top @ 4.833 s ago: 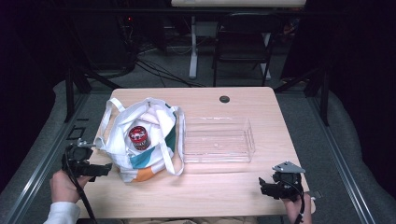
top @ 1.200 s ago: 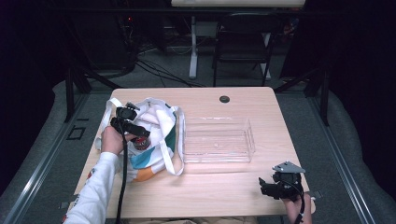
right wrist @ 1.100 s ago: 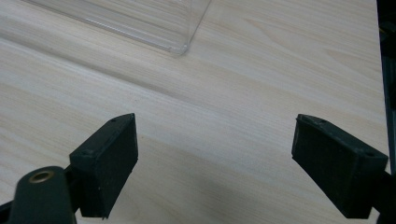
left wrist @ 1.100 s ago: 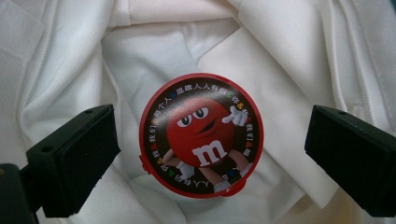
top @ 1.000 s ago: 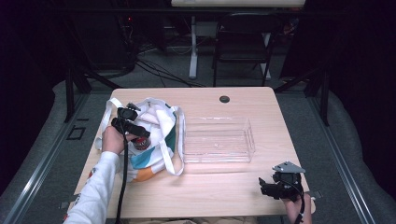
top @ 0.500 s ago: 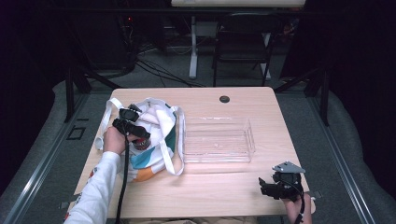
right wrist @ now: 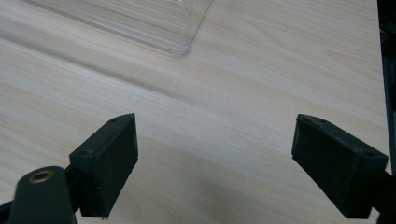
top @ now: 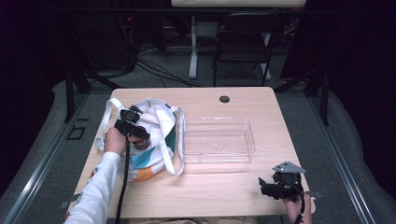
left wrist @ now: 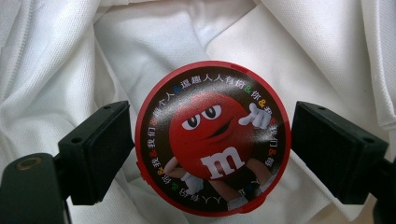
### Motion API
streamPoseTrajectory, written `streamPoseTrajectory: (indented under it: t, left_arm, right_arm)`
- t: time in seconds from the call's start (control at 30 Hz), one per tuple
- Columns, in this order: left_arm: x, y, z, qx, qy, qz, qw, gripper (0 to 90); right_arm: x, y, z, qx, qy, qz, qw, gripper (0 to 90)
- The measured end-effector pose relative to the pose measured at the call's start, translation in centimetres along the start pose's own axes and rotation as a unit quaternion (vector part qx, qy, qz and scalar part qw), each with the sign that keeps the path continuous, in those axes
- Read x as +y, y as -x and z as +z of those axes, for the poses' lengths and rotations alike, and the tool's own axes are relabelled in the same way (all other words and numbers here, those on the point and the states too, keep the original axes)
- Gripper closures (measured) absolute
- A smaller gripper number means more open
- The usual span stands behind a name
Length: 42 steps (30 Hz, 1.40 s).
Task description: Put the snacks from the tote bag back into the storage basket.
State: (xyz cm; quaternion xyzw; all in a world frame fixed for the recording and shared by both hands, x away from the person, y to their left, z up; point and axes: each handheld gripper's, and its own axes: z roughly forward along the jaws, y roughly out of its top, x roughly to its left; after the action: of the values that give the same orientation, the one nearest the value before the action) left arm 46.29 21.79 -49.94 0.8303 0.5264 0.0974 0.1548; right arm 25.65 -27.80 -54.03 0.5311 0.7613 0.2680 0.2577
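A round red candy tin with a cartoon lid lies in the folds of a white tote bag on the left of the table. My left gripper reaches down into the bag, and its jaws have just been closing around the tin. The left pad and the right pad sit against the tin's two sides. The tin peeks out beside the hand. My right gripper rests open near the front right corner, with bare wood between its pads.
A clear plastic tray stands in the middle of the table, right of the bag; its corner lies ahead of the right gripper. A black grommet sits near the far edge. A folding chair stands beyond the table.
The left hand came from the table's front left edge to over the bag, then barely shifted in the last second. The right hand has stayed put.
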Motion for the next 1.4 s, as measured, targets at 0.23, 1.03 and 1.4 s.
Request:
streamPoseTrajectory:
  t: [0.23,1.03,1.4]
  left_arm:
    - [-0.01,0.19,0.28,0.001,-0.005,0.004,1.0,16.5]
    - [-0.25,0.35,0.27,0.006,-0.002,0.013,0.9999,25.5]
    - [-0.27,0.42,-0.11,0.005,-0.001,0.018,0.9998,25.7]
  right_arm:
    - [0.0,0.0,0.0,0.0,0.0,0.0,1.0,14.0]
    - [0.0,0.02,-0.03,0.0,0.001,0.0,1.0,14.0]
    - [0.0,0.05,-0.05,0.0,0.0,-0.001,1.0,14.0]
